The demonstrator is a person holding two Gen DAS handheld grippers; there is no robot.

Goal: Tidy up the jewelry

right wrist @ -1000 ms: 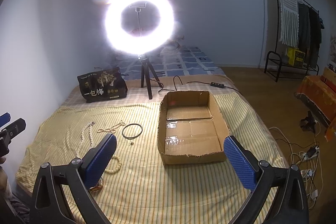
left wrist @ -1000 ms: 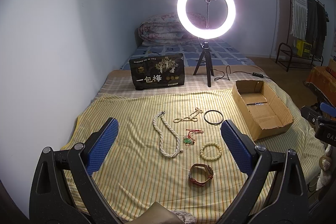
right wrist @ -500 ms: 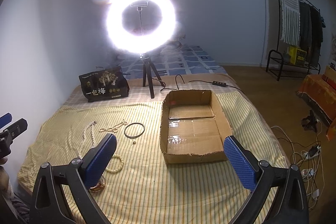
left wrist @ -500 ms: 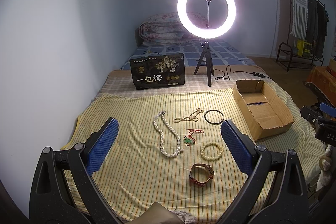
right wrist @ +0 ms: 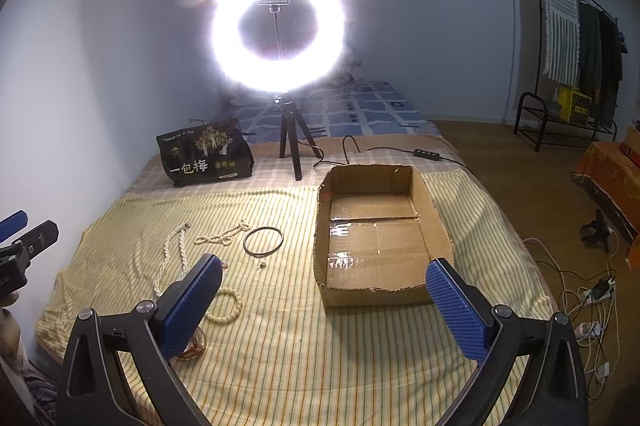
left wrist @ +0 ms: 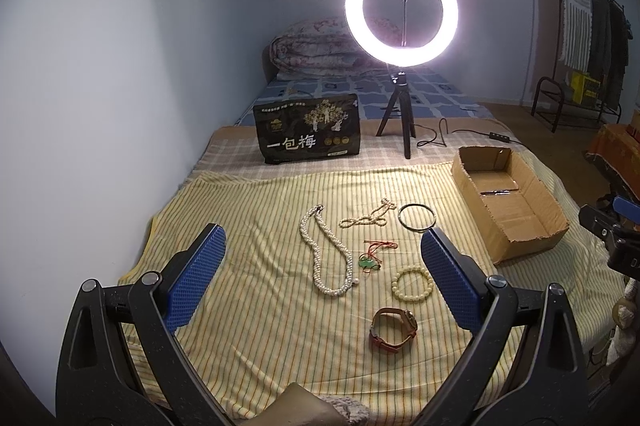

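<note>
Jewelry lies on a yellow striped cloth (left wrist: 260, 210): a white pearl necklace (left wrist: 320, 258), a cream bead strand (left wrist: 368, 216), a black bangle (left wrist: 416, 216), a red cord with a green pendant (left wrist: 372, 258), a cream bead bracelet (left wrist: 412, 284) and a brown-strapped watch (left wrist: 394, 330). An open, empty cardboard box (right wrist: 376, 238) stands right of them. My left gripper (left wrist: 320, 282) is open and empty, above the near jewelry. My right gripper (right wrist: 320, 306) is open and empty, in front of the box. The necklace (right wrist: 176, 258) and bangle (right wrist: 262, 242) also show in the right wrist view.
A lit ring light on a tripod (left wrist: 400, 66) and a black printed bag (left wrist: 308, 136) stand behind the cloth. A cable with a switch (right wrist: 424, 152) runs behind the box. A folded quilt (left wrist: 316, 50) lies at the bed's far end. Clothes rack (right wrist: 576, 66) and floor cables (right wrist: 588, 290) at right.
The right gripper has shifted slightly to the left, so the box and ring light sit a little further right in its view. The left gripper has held still.
</note>
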